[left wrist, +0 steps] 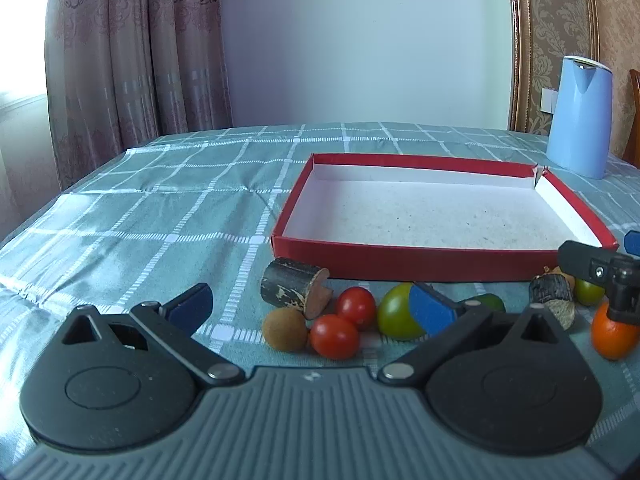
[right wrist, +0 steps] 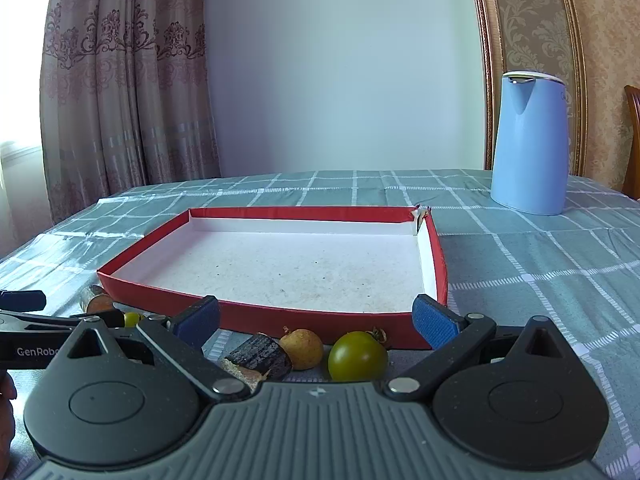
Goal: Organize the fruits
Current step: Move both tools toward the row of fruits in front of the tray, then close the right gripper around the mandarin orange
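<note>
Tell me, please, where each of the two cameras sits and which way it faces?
Left wrist view: sits on the left gripper, low over the tablecloth, facing the two red tomatoes and the red box; its own open fingers show, with the right gripper at its right edge.
Right wrist view: sits on the right gripper, facing a green tomato before the box; its open fingers and the left gripper show.
Shared: box, blue kettle, curtain.

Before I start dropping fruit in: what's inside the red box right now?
Nothing: the red box shows only its bare, speckled white floor. The strip just behind its near wall is hidden in both views. All fruit, like the green tomato, sits outside.
</note>
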